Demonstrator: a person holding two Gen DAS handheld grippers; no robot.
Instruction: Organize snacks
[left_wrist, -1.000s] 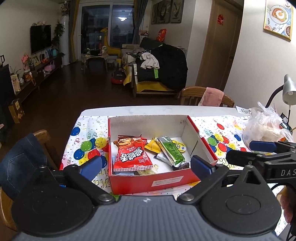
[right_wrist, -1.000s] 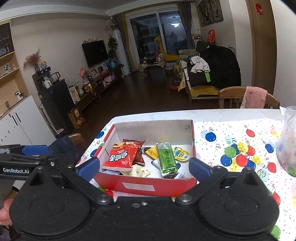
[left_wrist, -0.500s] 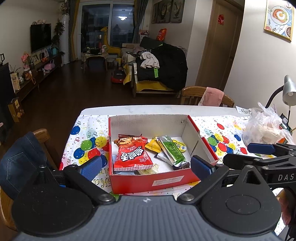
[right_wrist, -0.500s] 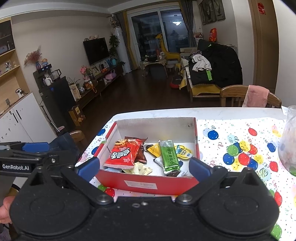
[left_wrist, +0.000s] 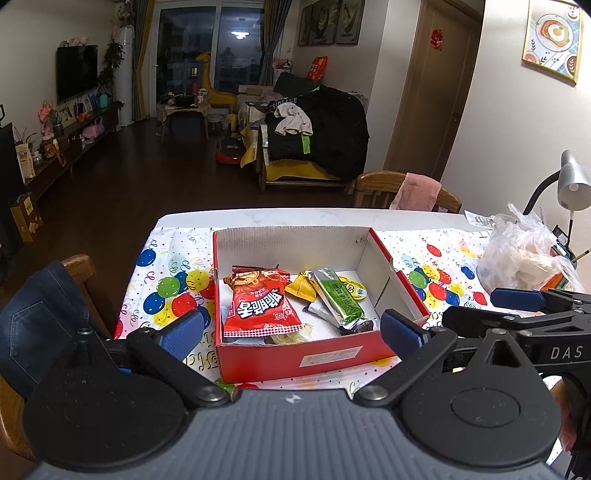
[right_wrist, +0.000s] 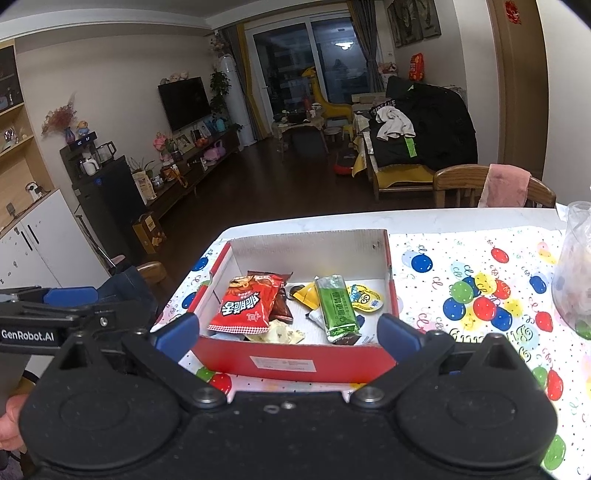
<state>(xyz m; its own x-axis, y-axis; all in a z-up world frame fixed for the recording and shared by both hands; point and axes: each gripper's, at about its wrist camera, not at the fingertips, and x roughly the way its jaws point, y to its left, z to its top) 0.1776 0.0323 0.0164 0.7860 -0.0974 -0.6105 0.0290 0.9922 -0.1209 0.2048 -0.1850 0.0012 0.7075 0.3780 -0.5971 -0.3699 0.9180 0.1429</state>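
Snacks lie loose in a red cardboard box (left_wrist: 325, 360) with a pale inner lining, open at the top, on a balloon-print tablecloth (right_wrist: 480, 280). At the box's left side a red chip bag (left_wrist: 260, 304) with white lettering rests flat, overlapping a darker brown packet (right_wrist: 282, 306) seen in the right wrist view. To its right sit a small yellow triangular pack (left_wrist: 301, 288), a long green bar (left_wrist: 340, 297) lying lengthwise toward the front wall, and a round yellow cartoon-faced lid (right_wrist: 365, 299) near the right wall. A pale wrapper (right_wrist: 279, 334) pokes out under the chip bag at the front.

The left gripper (left_wrist: 291, 330) hovers in front of the box, its blue-padded fingers (left_wrist: 183, 328) spread wide, one pad showing off each front corner of the box; they hold nothing and touch nothing. The right gripper (right_wrist: 288, 332) sits likewise before the front wall, fingers (right_wrist: 399, 332) spread wide and empty, the box between the two pads in the frame. Each gripper shows at the edge of the other's view, side by side and apart.

A clear plastic bag (left_wrist: 524, 254) stands on the cloth to the right, well apart from the box. A wooden chair (right_wrist: 469, 182) with a pink cloth (right_wrist: 506, 184) faces the table's far edge.
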